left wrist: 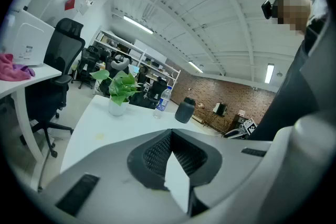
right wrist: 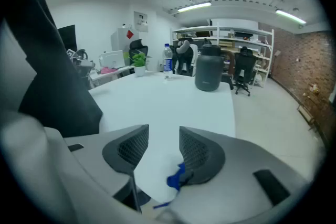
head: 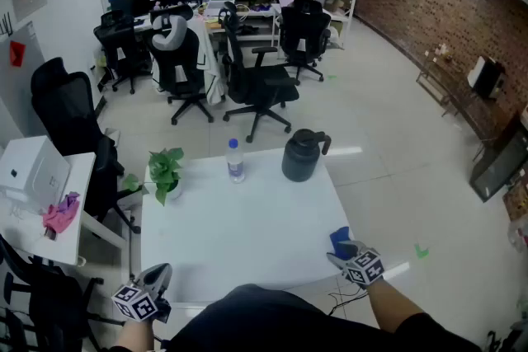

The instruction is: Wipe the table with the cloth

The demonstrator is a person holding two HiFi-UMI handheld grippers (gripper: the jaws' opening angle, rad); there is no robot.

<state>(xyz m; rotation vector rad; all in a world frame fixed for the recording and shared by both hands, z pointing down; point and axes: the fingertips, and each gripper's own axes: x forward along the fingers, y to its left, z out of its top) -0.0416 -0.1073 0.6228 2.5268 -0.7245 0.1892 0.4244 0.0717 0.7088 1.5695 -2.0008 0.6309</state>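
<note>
Two claws by the near edge of the white tabletop: left claw pressed together on nothing, right claw parted over bare white surface. Blue cloth bunched at the tabletop's near right edge, peeking from under that claw's right side, not pinched. Farther back, water bottle with a label too small to read, dark jug, potted plant.
</note>
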